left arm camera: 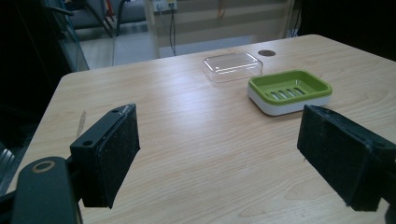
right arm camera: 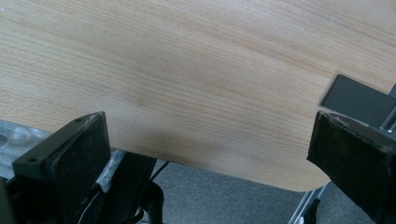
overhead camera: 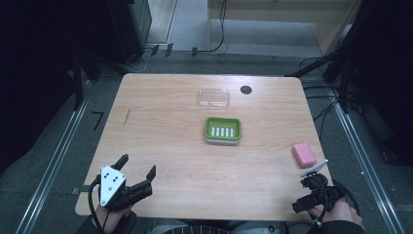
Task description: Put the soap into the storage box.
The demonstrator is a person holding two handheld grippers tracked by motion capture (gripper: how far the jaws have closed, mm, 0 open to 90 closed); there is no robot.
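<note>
Hand-held gripper [right arm camera: 210, 154] jaws wide apart over wooden table [right arm camera: 196, 70] corner.

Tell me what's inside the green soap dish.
Nothing lies in the green soap dish; just its slotted floor shows. The pink soap sits apart on the table. What lies beneath the slots is hidden.

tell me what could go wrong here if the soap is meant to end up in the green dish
The pink soap lies near the table's right edge; a clumsy grab by the right gripper might push it off. The clear lid sits just behind the green dish, so an overshoot could knock it. Both grippers stand open at the near edge, the left gripper far from the soap, so the reach falls to the right one.
</note>
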